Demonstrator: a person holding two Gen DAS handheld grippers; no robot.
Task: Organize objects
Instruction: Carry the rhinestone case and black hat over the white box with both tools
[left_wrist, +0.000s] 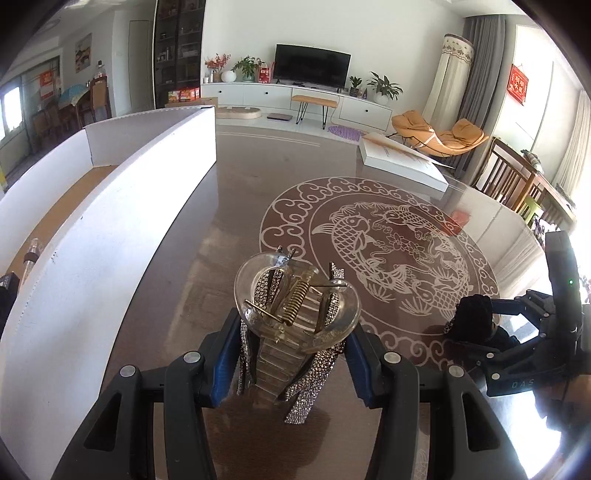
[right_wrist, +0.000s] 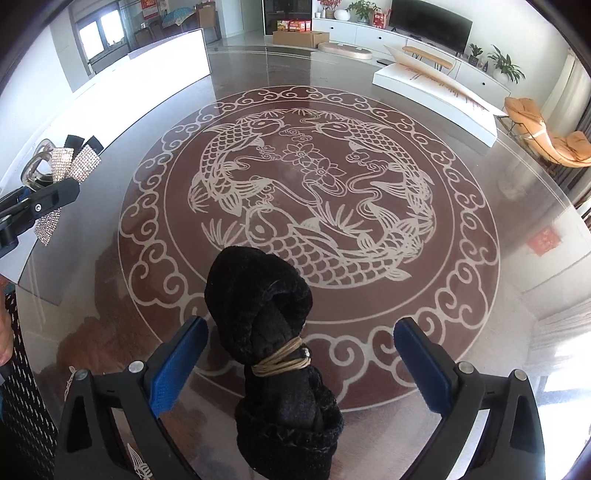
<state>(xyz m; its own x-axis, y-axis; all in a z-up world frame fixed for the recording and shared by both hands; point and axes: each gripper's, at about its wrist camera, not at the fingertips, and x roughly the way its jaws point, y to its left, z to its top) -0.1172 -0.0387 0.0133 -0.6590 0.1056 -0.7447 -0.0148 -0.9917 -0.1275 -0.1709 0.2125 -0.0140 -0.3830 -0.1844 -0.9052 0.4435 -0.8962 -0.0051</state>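
A clear plastic hair claw clip with rhinestone ribbons (left_wrist: 295, 317) sits between my left gripper's blue pads, above the glass table. My left gripper (left_wrist: 291, 350) is shut on it. The clip also shows in the right wrist view (right_wrist: 62, 166) at the far left. A black fuzzy hair tie bound with tan cord (right_wrist: 273, 332) lies on the table between the fingers of my right gripper (right_wrist: 299, 354), which is open wide and not touching it. It also shows in the left wrist view (left_wrist: 474, 317).
A large open white box (left_wrist: 110, 206) stands along the table's left side, with a cardboard floor and a small clear item inside. A white flat box (left_wrist: 402, 162) lies at the far right. The glass table (right_wrist: 461, 332) bears a fish pattern.
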